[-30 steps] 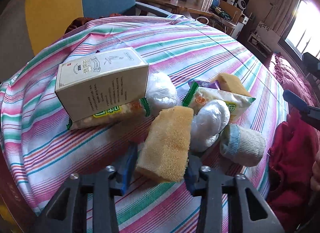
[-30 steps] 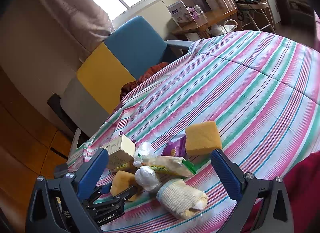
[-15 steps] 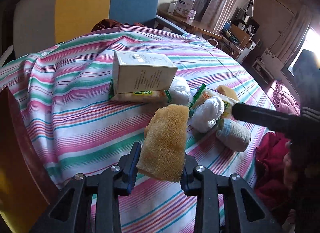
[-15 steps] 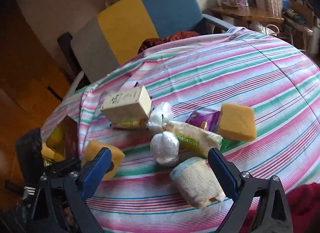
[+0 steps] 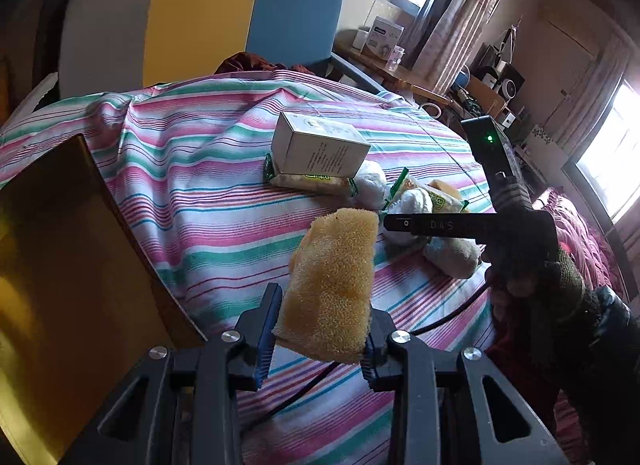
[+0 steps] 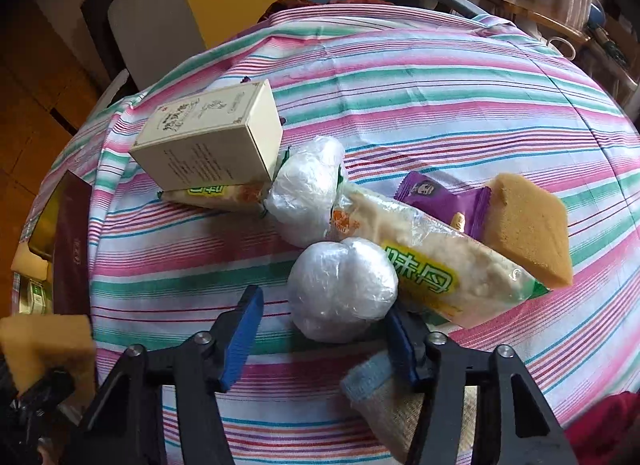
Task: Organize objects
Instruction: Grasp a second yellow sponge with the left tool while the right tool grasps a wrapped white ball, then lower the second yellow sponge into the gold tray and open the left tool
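Left-wrist view: sponge (image 5: 334, 285) is clamped upright between the closed left tool (image 5: 320, 335) pads, raised above the striped worktop (image 5: 192, 217). Right tool (image 6: 324, 339) jaws are closing around a plastic-wrapped ball (image 6: 342, 289); pads not yet pressing it, beside the snack packet (image 6: 436, 265).

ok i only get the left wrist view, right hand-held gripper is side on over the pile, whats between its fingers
observer: the wrapped white ball sits between the fingers of the right hand-held gripper. Its jaws are closing, with a gap left at one pad.
operator: anything under it
observer: a rolled sock lies just beneath one finger.
operator: whats behind the long snack bag
observer: a purple snack packet, with a second sponge lying partly on it.
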Tool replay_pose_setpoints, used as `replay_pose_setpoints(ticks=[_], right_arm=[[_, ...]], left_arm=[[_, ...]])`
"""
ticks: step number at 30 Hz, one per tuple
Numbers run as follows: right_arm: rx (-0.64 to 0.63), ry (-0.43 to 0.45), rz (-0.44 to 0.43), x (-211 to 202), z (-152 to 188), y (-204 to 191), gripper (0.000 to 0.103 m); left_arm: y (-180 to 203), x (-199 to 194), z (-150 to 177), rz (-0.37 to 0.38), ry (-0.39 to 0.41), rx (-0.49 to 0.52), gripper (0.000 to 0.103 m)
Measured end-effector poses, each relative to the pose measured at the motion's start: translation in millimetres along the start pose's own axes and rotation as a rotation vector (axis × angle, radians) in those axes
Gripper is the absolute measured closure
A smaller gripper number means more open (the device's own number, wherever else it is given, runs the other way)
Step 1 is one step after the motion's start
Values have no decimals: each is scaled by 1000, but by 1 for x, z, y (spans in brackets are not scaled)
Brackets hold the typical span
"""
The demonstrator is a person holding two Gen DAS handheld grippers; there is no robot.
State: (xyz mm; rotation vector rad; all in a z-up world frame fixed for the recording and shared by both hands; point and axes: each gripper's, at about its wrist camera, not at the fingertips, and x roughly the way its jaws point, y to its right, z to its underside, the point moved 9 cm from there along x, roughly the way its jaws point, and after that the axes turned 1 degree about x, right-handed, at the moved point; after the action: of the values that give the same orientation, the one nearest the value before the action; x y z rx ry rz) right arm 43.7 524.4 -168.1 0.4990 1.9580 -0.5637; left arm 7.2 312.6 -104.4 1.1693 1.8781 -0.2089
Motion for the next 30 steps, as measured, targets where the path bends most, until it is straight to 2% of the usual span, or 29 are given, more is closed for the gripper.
replay_pose_setpoints(ticks=[1, 2, 12, 18, 22, 26, 30], right_arm=[[-13, 6, 14, 1, -1, 0, 61], [-23, 14, 12, 0, -1, -1, 64], [-106, 39, 21, -5, 1, -12, 64], [-125, 75, -8, -12, -2, -21, 64], [-149, 78, -7, -13, 0, -27, 64], [-149, 83, -12, -13, -2, -27, 64], [-163, 94, -17, -16, -1, -31, 64]], left_arm=[[-2, -3, 3, -1, 2, -2, 69], [-4, -7, 6, -4, 4, -6, 69], [-34, -36, 25, -44, 29, -68, 69], [-61, -70, 31, -90, 80, -122, 69], [-93, -104, 36, -147, 129, -195, 69], [-133, -138, 45, -234, 179, -281, 69], [-183, -156, 65, -328, 188, -397, 69]])
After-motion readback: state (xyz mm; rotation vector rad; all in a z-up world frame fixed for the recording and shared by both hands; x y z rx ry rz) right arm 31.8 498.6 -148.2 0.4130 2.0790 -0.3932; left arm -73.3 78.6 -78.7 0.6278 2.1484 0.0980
